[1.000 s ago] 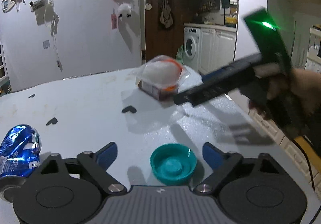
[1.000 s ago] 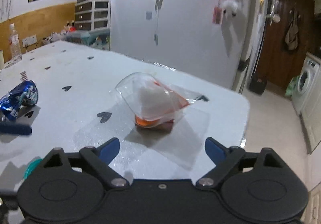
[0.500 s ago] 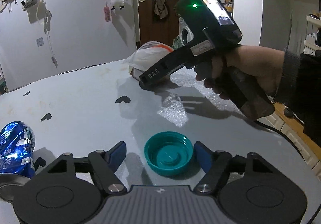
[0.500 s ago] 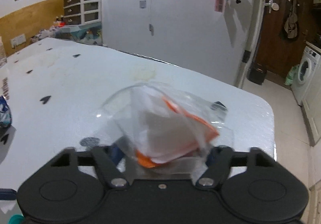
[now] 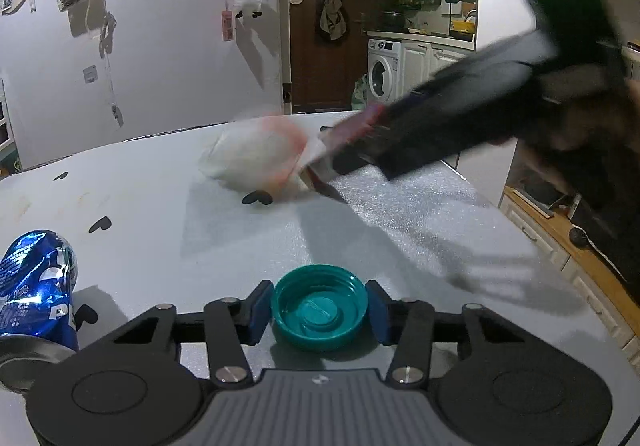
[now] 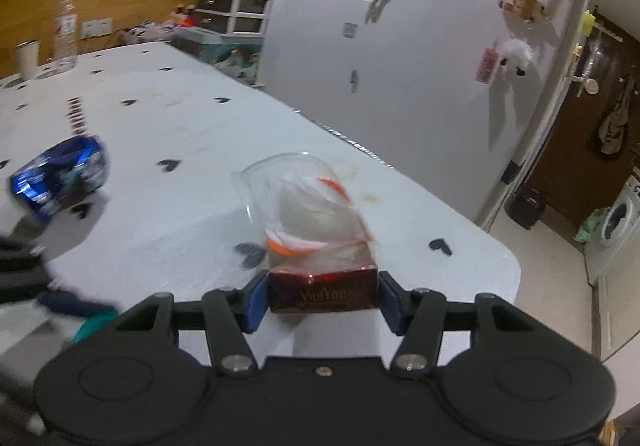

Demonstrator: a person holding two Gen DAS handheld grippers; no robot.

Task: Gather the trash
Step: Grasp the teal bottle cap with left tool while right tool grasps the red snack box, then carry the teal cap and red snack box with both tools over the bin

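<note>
My right gripper (image 6: 322, 300) clamps red box (image 6: 323, 291) at its stiff base; thin clear cup (image 6: 298, 206) with tissue above looks light, crushable, so base is right hold. Beyond blue can (image 5: 34, 286), box now lifted off table (image 5: 400, 214), a second ago it stood there. My left gripper (image 5: 318, 312), jaws just narrowed from wide, hugs rigid teal cap (image 5: 319, 306) beside can
</note>
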